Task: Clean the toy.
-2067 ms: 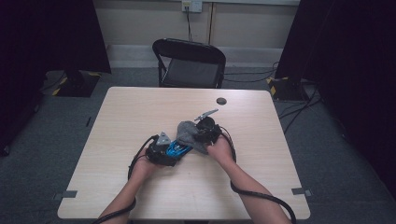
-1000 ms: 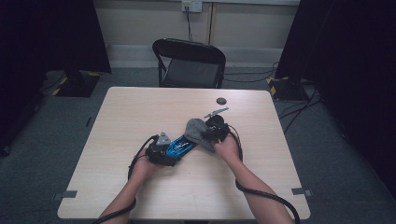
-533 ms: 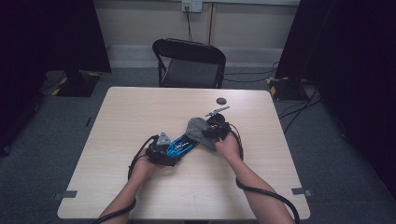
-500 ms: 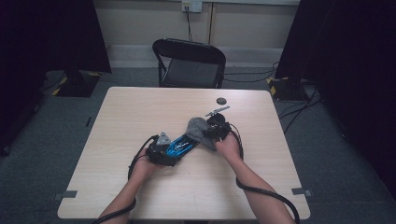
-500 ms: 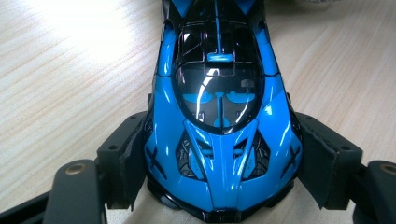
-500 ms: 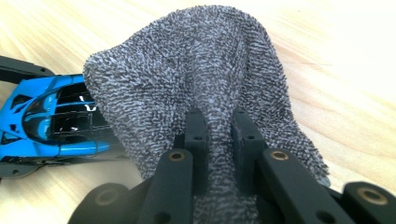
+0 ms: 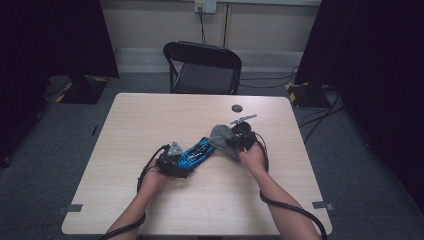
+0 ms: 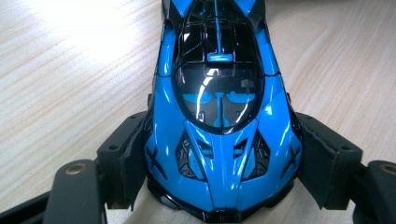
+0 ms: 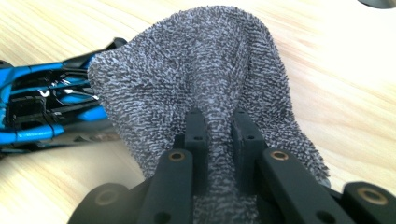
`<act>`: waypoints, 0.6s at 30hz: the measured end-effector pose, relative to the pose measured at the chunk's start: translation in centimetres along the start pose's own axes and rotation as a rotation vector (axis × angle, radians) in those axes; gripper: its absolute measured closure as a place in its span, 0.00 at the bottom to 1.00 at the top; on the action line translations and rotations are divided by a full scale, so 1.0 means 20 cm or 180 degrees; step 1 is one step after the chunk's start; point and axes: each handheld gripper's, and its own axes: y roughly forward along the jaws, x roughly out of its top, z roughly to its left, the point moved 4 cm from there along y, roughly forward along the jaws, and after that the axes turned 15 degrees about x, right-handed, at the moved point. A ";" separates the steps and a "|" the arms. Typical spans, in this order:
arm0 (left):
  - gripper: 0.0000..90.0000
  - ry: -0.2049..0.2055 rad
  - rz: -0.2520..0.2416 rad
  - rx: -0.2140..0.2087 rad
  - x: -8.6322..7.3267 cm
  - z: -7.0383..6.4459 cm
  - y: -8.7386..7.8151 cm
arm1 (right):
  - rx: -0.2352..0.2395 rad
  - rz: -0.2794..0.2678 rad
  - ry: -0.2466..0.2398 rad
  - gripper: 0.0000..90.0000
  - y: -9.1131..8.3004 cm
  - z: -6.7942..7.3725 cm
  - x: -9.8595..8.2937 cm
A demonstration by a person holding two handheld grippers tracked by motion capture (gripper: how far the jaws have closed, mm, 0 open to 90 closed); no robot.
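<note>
On the table (image 7: 150, 120), left tool (image 8: 219, 196) clamps blue car (image 8: 219, 116), right tool (image 9: 218, 135) pinches grey cloth (image 9: 196, 70)

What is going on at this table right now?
A person works at a wooden table with tongs in each hand. The left tongs clamp the sides of a blue toy car. The right tongs pinch a fold of grey cloth and hold it against the car's far end, as if wiping it. A small dark disc lies farther back on the table.
</note>
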 end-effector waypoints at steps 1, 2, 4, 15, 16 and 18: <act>0.29 -0.0001 0.0000 0.0000 0.00 0.00 0.00 | -0.0017 -0.0009 0.0000 0.89 -0.01 -0.01 -0.01; 0.29 -0.0001 0.0000 -0.0001 0.00 0.00 0.00 | -0.0033 -0.0012 0.0001 0.89 -0.02 -0.02 -0.02; 0.29 0.0000 0.0001 0.0001 0.00 0.00 0.00 | -0.0048 -0.0024 0.0047 0.89 -0.05 -0.05 -0.03; 0.26 -0.0058 -0.0005 -0.0047 0.00 0.01 -0.01 | -0.0077 -0.0039 -0.0025 0.89 -0.15 -0.08 -0.10; 0.25 -0.0098 -0.0020 -0.0079 0.00 0.01 -0.01 | -0.0059 -0.0048 -0.0011 0.89 -0.16 -0.08 -0.11; 0.23 -0.0072 -0.0012 -0.0029 -0.01 0.02 -0.02 | -0.0058 -0.0056 0.0002 0.89 -0.17 -0.09 -0.12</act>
